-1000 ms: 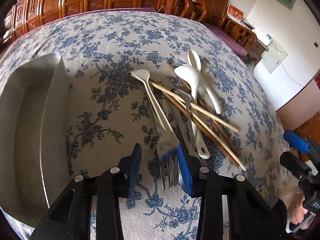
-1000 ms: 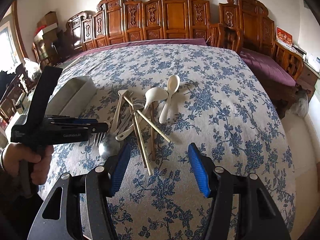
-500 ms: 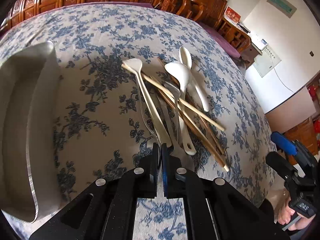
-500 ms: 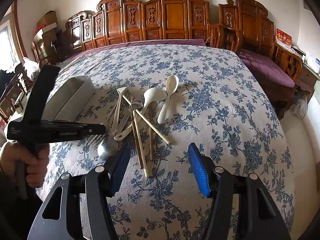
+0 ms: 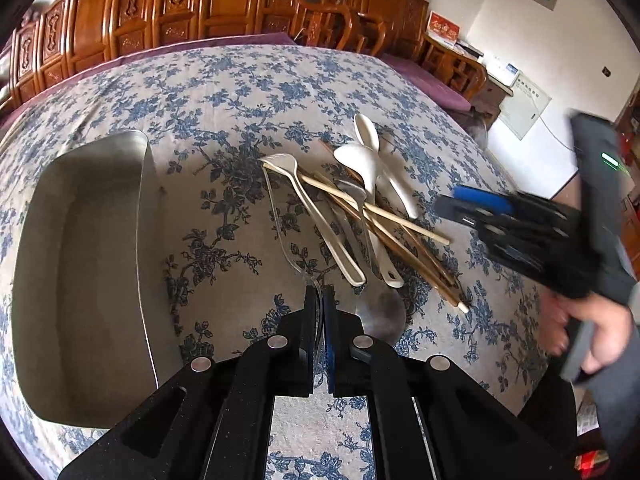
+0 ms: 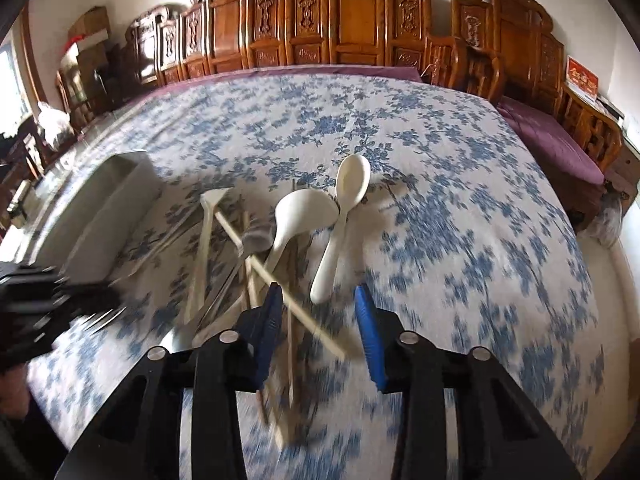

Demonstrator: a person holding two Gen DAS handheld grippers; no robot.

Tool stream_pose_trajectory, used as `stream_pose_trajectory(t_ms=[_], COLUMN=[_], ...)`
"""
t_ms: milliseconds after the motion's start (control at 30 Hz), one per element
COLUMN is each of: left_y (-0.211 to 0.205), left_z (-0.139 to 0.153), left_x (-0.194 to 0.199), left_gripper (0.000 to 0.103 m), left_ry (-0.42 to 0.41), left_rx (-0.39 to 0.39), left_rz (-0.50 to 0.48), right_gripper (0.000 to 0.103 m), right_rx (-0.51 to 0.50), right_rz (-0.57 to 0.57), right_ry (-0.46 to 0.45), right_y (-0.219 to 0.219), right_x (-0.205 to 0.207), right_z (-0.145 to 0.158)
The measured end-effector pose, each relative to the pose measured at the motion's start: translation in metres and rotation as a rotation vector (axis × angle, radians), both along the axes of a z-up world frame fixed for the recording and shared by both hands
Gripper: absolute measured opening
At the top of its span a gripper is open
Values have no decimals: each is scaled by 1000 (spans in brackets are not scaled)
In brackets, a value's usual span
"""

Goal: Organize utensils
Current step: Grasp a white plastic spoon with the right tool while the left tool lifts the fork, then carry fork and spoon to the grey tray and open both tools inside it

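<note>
Down at the bottom centre of the left wrist view, the left claw [image 5: 320, 320] was clamped on the tine end of a metal fork [image 5: 280, 224], whose thin handle curved up toward the pile in the middle of the frame. That pile lay on the bench's blue-flowered cloth [image 5: 224, 92]: two white spoons [image 5: 370, 152], a cream fork-ended utensil [image 5: 320, 216], chopsticks [image 5: 376, 212] crossing them, and a metal spoon [image 5: 380, 310] just right of the claw. A steel tray [image 5: 80, 264] sat at the left of the frame, apart from the pile.

At the right edge, a hand [image 5: 592, 336] held the right claw [image 5: 460, 204] near the chopstick ends. From the right wrist view, blurred, the right claw [image 6: 316, 320] was closing, its blue pads still apart, with pale chopsticks [image 6: 280, 284] lying between them and not pressed. One white spoon's [image 6: 340, 240] handle ended just above the gap.
</note>
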State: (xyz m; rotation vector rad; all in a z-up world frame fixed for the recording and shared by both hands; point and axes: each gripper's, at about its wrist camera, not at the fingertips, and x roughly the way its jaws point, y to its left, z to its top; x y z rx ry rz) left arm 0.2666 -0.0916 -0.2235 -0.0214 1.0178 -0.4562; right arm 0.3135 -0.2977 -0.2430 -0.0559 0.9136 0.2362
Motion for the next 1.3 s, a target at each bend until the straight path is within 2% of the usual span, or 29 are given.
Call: stream_pose_trajectory(t_ms=[233, 367, 500, 633, 833, 1067, 1300], left_y=[7, 9, 12, 14, 20, 35, 59], left_z=[5, 12, 21, 30, 43, 60, 71], left_x=[0, -2, -3, -5, -10, -15, -17], left_gripper=[2, 3, 3, 3, 3, 3, 3], left_ry=[-11, -36, -55, -76, -112, -144, -149], left_rx=[-37, -31, -45, -51, -45, -15, 21], left_rz=[1, 1, -1, -4, 8, 33, 76], right_gripper=[35, 32, 29, 11, 11, 11, 11], right_rx=[-35, -84, -99, -86, -119, -81, -20], right_rz=[-23, -30, -44, -61, -93, -84, 7], right_ry=[69, 116, 124, 146, 136, 91, 26], right_y=[6, 10, 11, 6, -3, -12, 14], right_x=[51, 69, 76, 78, 71, 54, 32], right_z=[-23, -34, -34, -34, -33, -12, 23])
